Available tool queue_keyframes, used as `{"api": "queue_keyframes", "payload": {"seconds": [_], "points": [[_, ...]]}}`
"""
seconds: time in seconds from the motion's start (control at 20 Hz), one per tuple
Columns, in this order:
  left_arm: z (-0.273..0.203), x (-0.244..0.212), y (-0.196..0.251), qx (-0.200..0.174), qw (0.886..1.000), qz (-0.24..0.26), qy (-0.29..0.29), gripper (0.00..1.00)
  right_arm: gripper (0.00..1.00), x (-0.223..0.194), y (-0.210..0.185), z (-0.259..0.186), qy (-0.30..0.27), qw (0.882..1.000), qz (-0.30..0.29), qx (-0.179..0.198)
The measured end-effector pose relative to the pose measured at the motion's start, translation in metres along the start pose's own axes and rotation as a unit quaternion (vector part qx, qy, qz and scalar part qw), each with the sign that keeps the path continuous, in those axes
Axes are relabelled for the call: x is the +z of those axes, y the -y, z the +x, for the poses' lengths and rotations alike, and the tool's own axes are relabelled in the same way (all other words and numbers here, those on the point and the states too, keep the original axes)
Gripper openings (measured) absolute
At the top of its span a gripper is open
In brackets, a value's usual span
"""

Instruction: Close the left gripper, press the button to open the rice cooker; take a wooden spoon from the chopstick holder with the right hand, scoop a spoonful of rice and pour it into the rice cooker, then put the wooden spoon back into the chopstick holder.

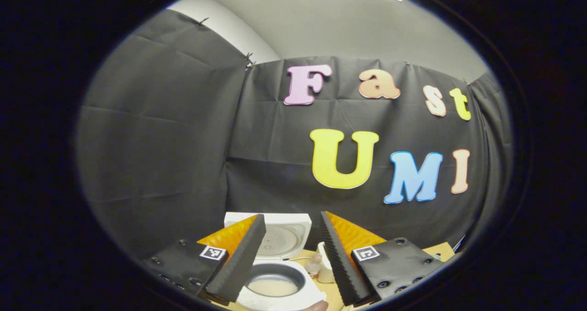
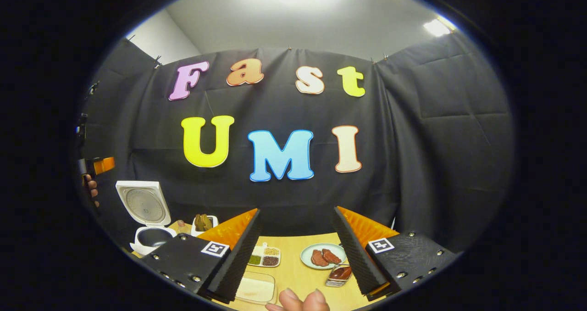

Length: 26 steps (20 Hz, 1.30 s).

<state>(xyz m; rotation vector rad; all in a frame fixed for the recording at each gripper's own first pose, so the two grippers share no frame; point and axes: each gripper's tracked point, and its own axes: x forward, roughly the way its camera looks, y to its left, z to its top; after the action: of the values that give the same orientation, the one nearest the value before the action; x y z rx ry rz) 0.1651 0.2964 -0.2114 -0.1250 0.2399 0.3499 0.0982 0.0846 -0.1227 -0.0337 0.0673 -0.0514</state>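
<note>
While both grippers hung spread wide and empty, we noted the white rice cooker (image 1: 279,274), round lid raised, just beyond the left gripper (image 1: 290,256). Our right gripper (image 2: 293,251) hovered over the pale wooden table (image 2: 300,274), with the chopstick holder (image 2: 204,224) beside the cooker.

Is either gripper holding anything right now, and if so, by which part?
Nothing is held. The left gripper is open above the open rice cooker; the right gripper is open over the table.

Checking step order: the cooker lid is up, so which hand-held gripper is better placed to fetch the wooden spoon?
Right. The right hand-held gripper is open over the table, facing the dishes; the left hand-held gripper hangs above the open rice cooker.
</note>
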Motion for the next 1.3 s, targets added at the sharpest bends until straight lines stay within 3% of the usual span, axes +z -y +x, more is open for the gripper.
{"api": "queue_keyframes", "payload": {"seconds": [0.15,0.2,0.25,0.3,0.35,0.6,0.8,0.9,0.95,1.0,1.05,1.1,1.3], "points": [[0.048,-0.004,-0.021,0.018,1.0,-0.013,-0.005,0.85,0.93,0.008,-0.032,0.003,0.002,0.999,-0.037,0.008],[0.062,-0.001,-0.025,0.02,1.0,-0.018,0.0,0.79,0.93,0.008,-0.042,0.004,-0.001,0.999,-0.042,0.014],[0.077,0.0,-0.027,0.021,1.0,-0.019,0.002,0.85,0.93,0.008,-0.047,0.006,-0.005,0.999,-0.044,0.016],[0.093,0.001,-0.028,0.022,1.0,-0.017,0.001,0.79,0.94,0.007,-0.051,0.008,-0.011,0.999,-0.043,0.018],[0.109,-0.004,-0.028,0.025,1.0,-0.013,-0.004,0.81,0.92,0.004,-0.057,0.009,-0.017,0.999,-0.041,0.021],[0.174,-0.029,-0.032,0.047,0.998,-0.005,-0.038,0.92,0.91,-0.008,-0.063,0.012,-0.041,0.997,-0.063,0.019],[0.214,-0.049,-0.038,0.058,0.997,0.009,-0.055,0.86,0.91,-0.013,-0.066,0.019,-0.057,0.996,-0.06,0.017],[0.232,-0.066,-0.038,0.056,0.995,0.007,-0.077,0.78,0.91,-0.016,-0.068,0.022,-0.063,0.996,-0.065,0.017],[0.241,-0.078,-0.037,0.049,0.994,0.003,-0.097,0.85,0.91,-0.019,-0.07,0.023,-0.066,0.995,-0.067,0.02],[0.245,-0.089,-0.038,0.049,0.992,0.004,-0.119,0.79,0.91,-0.023,-0.072,0.023,-0.07,0.995,-0.07,0.022],[0.247,-0.098,-0.044,0.06,0.989,0.016,-0.138,0.85,0.91,-0.025,-0.073,0.024,-0.073,0.994,-0.071,0.024],[0.252,-0.097,-0.044,0.062,0.989,0.034,-0.133,0.79,0.91,-0.027,-0.075,0.023,-0.076,0.994,-0.069,0.027],[0.241,-0.1,-0.032,0.05,0.986,0.042,-0.152,0.85,0.91,-0.043,-0.081,0.018,-0.094,0.993,-0.064,0.038]]}}
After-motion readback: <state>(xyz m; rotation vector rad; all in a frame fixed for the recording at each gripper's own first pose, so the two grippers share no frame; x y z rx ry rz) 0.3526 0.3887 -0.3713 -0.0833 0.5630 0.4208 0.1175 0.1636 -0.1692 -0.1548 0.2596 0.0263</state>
